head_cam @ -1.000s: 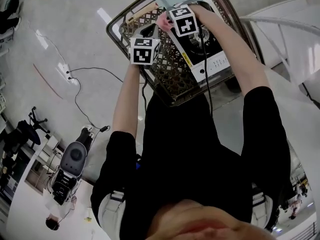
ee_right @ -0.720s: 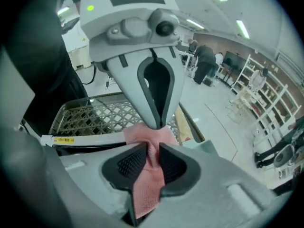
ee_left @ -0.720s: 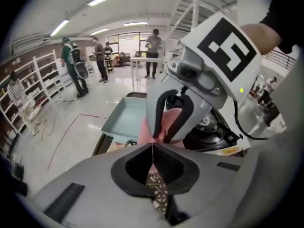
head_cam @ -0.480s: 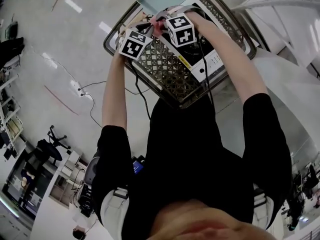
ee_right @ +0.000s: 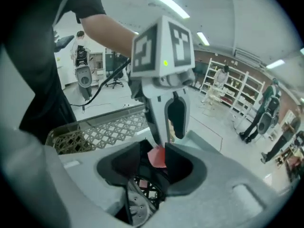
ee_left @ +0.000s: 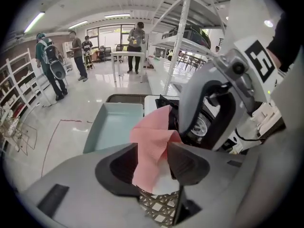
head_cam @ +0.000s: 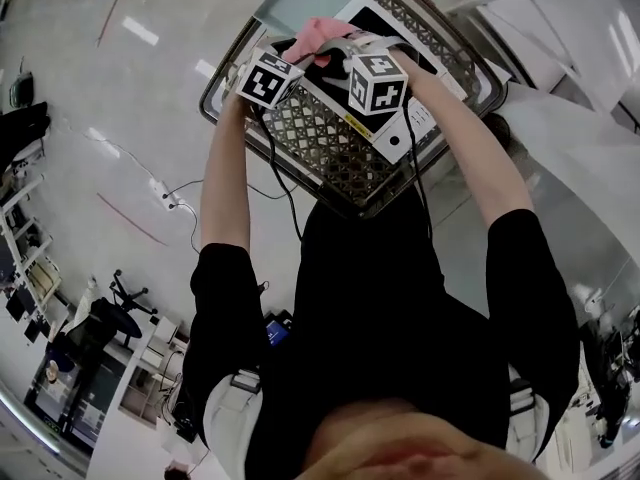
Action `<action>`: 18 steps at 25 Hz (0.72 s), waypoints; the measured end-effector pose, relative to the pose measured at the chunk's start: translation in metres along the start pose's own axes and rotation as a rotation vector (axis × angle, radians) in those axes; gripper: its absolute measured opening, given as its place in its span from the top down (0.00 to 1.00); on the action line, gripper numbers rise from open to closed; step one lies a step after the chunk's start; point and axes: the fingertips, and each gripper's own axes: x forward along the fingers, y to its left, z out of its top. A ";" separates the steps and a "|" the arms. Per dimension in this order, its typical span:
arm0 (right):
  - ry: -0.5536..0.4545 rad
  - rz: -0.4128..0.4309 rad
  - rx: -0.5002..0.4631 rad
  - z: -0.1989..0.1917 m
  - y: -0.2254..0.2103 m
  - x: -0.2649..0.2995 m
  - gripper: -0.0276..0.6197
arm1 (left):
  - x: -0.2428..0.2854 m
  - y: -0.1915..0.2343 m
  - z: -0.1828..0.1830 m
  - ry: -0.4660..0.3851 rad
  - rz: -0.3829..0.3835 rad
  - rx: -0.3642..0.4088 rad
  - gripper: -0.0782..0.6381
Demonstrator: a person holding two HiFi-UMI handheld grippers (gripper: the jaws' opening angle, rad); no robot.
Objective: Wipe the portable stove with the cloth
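The left gripper [ee_left: 153, 164] and right gripper [ee_right: 151, 163] meet over the far end of the portable stove [head_cam: 385, 133] in its basket [head_cam: 330, 153]. Both pairs of jaws have just been opening and stand wide apart, probably to re-grip the pink cloth [ee_left: 153, 144]. The left gripper view shows the cloth loose between its jaws, where the head view shows only a heap on the stove.

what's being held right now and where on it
Nothing gripped. The left hand-held gripper and right hand-held gripper have just been opening their jaws; the pink cloth sits loose between the left's.
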 end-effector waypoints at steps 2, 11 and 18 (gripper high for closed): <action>-0.055 -0.085 0.057 0.007 0.008 -0.017 0.71 | 0.005 0.005 0.007 -0.010 -0.007 -0.026 0.63; -0.200 -0.260 0.373 0.006 0.106 -0.103 0.73 | 0.044 0.020 0.010 0.037 -0.154 -0.273 0.63; -0.229 -0.343 0.514 -0.012 0.116 -0.134 0.78 | 0.037 0.028 0.001 0.027 -0.135 -0.392 0.87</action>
